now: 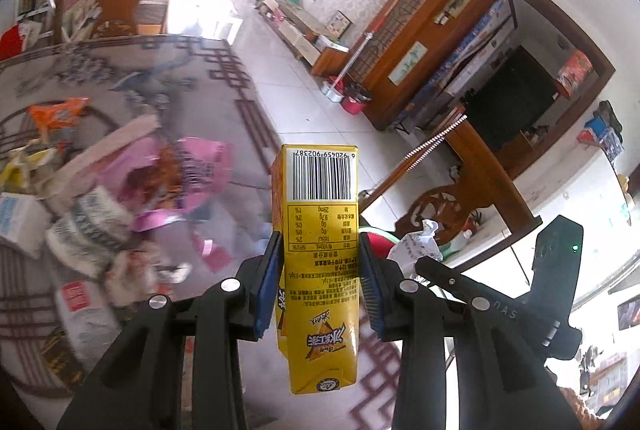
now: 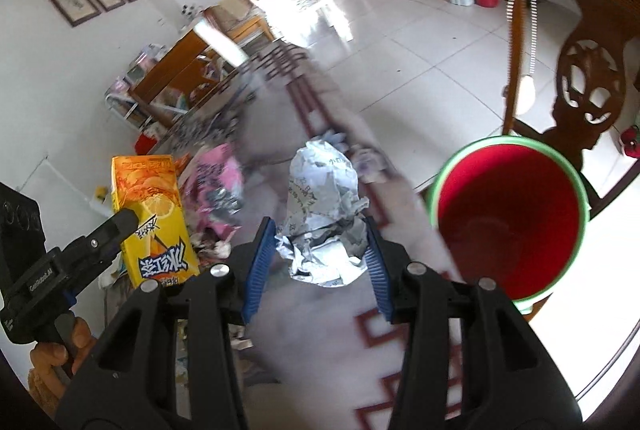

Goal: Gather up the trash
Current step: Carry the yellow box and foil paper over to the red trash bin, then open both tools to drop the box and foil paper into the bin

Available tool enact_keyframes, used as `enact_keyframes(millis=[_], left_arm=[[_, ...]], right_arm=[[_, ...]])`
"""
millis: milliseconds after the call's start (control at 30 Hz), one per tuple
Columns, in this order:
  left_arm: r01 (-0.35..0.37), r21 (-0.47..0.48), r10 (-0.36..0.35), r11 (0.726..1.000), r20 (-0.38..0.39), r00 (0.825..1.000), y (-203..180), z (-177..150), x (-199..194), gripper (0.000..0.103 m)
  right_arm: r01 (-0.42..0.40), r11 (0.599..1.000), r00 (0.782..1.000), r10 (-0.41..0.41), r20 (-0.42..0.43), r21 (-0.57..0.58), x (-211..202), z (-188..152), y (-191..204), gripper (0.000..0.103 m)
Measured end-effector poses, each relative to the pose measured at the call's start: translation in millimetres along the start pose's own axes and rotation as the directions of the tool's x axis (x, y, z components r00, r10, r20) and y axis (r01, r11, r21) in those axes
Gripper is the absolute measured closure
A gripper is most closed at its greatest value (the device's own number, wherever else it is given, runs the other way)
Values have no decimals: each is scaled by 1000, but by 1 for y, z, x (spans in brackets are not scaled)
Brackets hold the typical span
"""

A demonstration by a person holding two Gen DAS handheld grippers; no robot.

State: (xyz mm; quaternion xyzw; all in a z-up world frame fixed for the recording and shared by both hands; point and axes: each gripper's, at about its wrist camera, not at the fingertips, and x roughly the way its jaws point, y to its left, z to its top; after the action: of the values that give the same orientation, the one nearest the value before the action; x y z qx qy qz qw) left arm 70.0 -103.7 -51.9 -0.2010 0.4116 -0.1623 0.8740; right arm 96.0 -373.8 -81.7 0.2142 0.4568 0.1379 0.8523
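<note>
Left claw (image 1: 320,274) was clamped across the flat sides of a yellow drink carton (image 1: 318,250), probably light and stiff. Right claw (image 2: 320,250) pinched a crumpled paper wad (image 2: 326,213), soft and compressible. Both hung over the table's (image 2: 320,350) edge; the red bin (image 2: 508,213) stood open just right.

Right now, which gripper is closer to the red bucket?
Right. The right gripper, holding crumpled paper, is just beside the bucket. The left gripper, holding the yellow carton, is farther off.
</note>
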Motion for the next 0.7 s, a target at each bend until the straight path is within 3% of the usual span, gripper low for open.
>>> enact_keyframes(millis=[500,700], left_arm=[[56,58,-51,997,-73,996,-85,6,96,69],[82,86,-69,993,-142,988,-119,2,147,69]], right_arm=[[64,994,997,-67,38,87,-29,41,-110,60],[82,988,996,-85,16,128,-33,45,-150,59]])
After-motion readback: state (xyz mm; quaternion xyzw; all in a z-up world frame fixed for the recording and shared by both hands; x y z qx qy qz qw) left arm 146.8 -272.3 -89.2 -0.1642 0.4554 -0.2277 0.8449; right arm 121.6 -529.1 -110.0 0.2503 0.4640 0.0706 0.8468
